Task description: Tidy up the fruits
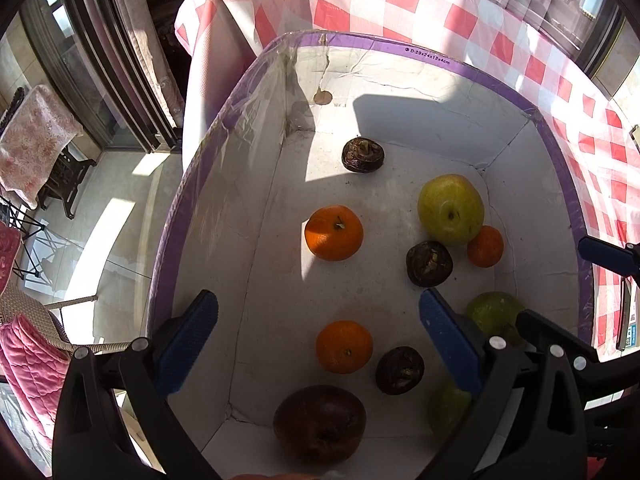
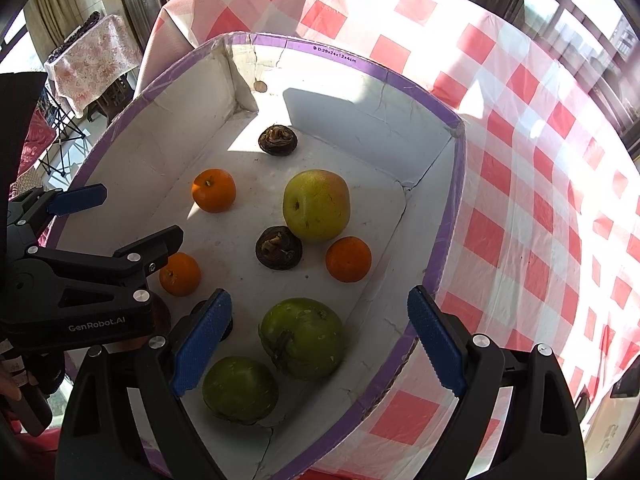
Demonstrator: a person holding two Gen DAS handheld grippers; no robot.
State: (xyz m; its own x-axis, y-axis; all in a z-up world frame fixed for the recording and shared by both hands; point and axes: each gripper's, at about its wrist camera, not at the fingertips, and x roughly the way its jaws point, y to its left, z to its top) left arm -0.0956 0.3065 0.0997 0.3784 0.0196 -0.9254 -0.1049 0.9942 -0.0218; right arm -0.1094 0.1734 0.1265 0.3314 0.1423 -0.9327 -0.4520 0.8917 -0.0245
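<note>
A white cardboard box (image 2: 132, 152), creased and matt with glossy purple taped rims, sits on a shiny red-checked plastic tablecloth (image 2: 520, 184); smooth-skinned green tomatoes (image 2: 302, 338) contrast with rough, wrinkled water chestnuts (image 2: 279, 248) and dimpled tangerines (image 1: 334, 233).

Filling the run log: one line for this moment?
left gripper: open, empty | right gripper: open, empty | fruits: all in box
</note>
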